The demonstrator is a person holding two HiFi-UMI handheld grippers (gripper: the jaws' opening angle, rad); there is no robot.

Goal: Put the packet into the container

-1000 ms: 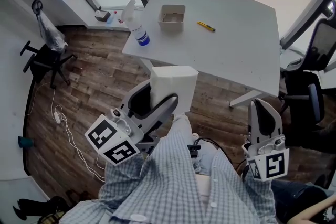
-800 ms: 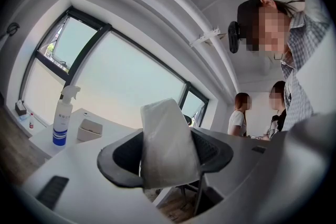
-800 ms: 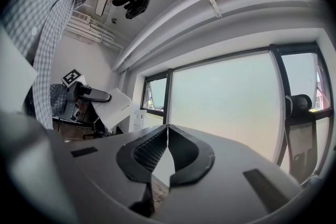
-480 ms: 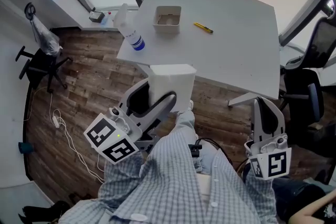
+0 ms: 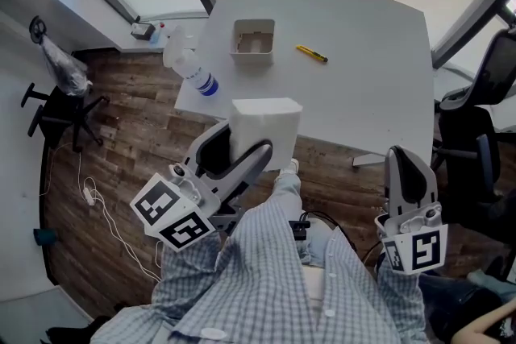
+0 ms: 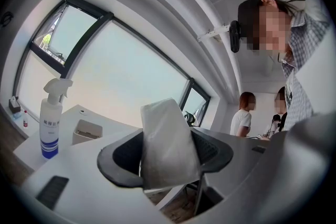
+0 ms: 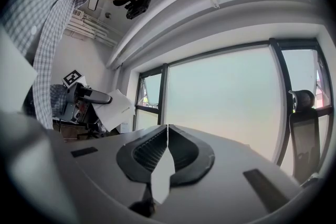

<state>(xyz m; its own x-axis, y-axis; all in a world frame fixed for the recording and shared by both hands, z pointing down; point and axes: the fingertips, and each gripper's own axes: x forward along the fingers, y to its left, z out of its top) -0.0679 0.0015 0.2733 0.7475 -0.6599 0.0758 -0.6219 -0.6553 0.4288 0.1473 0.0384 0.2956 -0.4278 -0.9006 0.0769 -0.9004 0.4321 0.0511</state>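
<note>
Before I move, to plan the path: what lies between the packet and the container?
Only bare table, as the head view shows, between the packet and the container; the spray bottle sits off to the left.

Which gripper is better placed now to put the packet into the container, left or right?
Left. The left gripper clamps the white packet, and the container stands ahead of it on the table. The right gripper is shut, empty, and off to the side.

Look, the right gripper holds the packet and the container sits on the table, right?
No, the left gripper holds the packet, as the left gripper view shows. The right gripper is shut and empty. The container does sit on the table.
</note>
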